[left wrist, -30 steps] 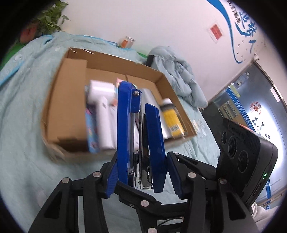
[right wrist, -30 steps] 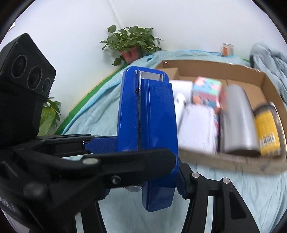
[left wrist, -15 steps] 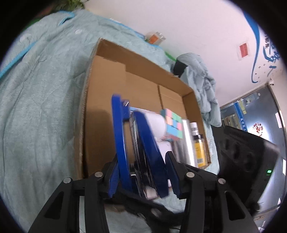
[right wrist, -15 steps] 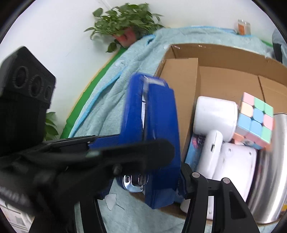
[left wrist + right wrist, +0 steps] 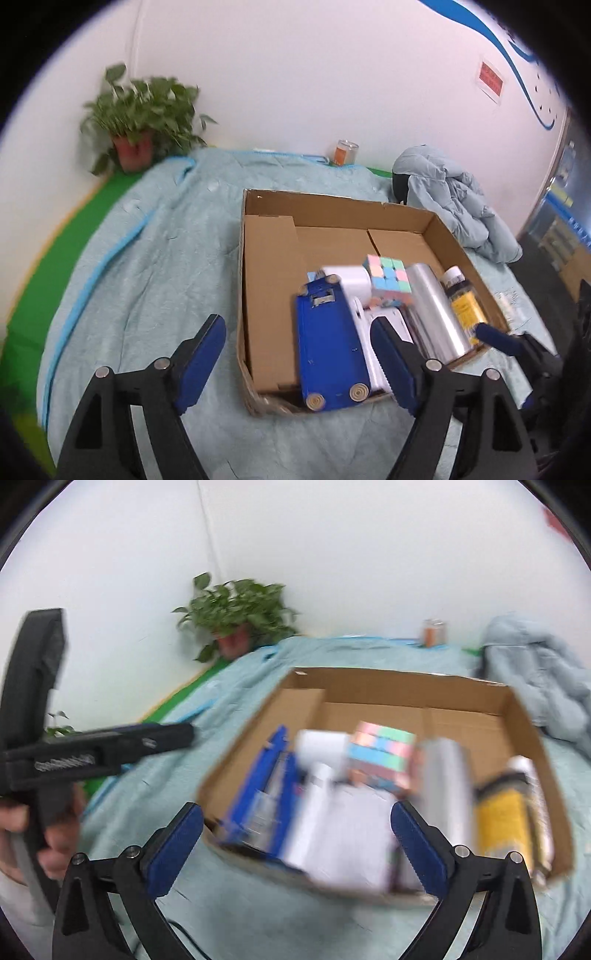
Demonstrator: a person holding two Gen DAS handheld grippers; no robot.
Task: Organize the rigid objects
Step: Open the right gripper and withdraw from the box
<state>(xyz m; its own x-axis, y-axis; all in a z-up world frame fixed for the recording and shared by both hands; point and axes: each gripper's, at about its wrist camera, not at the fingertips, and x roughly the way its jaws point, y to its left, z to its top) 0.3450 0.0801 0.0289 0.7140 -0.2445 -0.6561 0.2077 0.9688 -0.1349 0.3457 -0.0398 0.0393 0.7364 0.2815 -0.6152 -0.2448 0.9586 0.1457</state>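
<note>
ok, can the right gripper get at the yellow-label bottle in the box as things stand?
Probably yes. The yellow-label bottle lies uncovered at the cardboard box's right end, and the right gripper is opening with nothing between its jaws.

A matt brown corrugated-cardboard box (image 5: 369, 210) is seen on soft quilted teal cloth (image 5: 155, 266); glossy blue plastic stapler (image 5: 328, 347), shiny silver metal cylinder (image 5: 436, 314).
</note>
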